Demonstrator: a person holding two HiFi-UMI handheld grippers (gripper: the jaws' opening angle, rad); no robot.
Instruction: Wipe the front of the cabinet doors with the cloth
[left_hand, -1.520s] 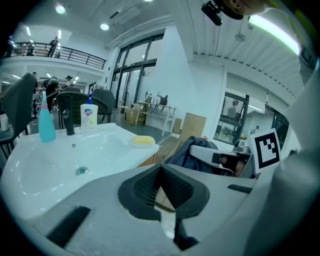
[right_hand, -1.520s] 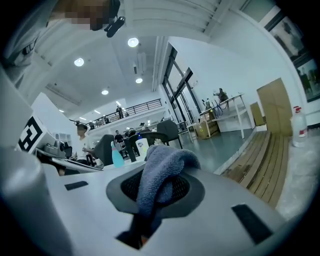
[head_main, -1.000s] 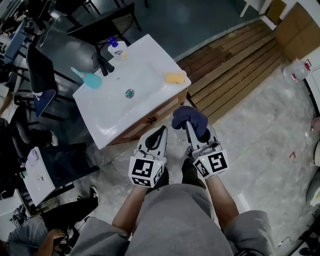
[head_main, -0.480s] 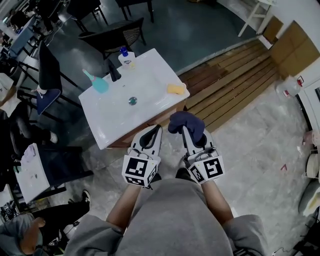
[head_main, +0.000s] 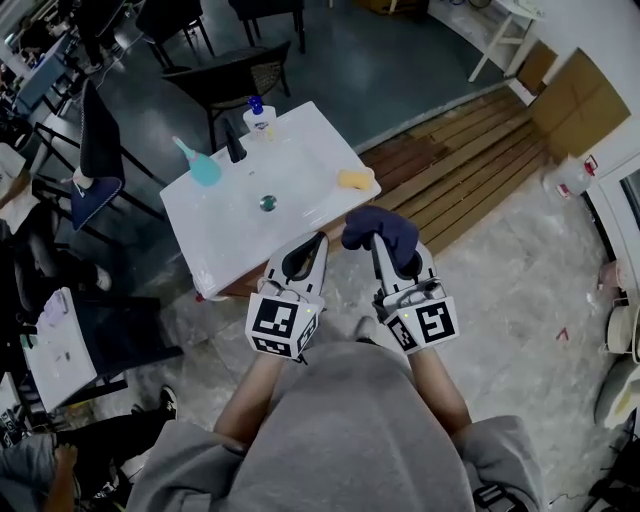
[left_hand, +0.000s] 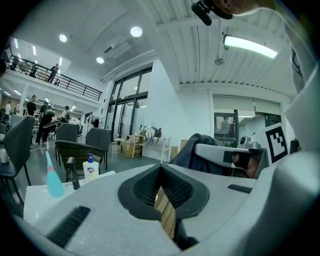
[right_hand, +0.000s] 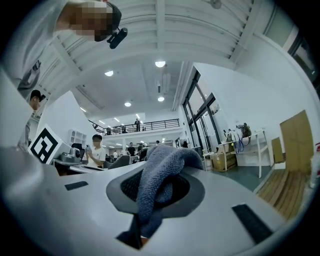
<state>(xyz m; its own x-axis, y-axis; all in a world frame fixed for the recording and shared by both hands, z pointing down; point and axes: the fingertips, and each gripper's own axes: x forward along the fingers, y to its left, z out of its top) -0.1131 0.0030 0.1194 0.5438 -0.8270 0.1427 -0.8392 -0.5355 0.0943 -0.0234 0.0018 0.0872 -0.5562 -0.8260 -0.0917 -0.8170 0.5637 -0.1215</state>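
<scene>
White basin (head_main: 230, 225), soap bottle (head_main: 260, 117), probably a sponge (head_main: 354, 179), wooden decking (head_main: 470, 160)

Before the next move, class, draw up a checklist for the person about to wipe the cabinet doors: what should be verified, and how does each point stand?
1. Grip of the right gripper on the cloth: ok. The jaws are shut on it, and it is bunched over the tips.
2. The left gripper free: ok. The jaws are together with nothing between them.
3. The cloth on a door: not ok. It is held up at the level of the basin top.
4. Door fronts in sight: cannot tell. Only a thin wooden strip of the cabinet shows under the basin.
5. The yellow sponge clear of the cloth: ok. It lies apart, on the basin.
</scene>
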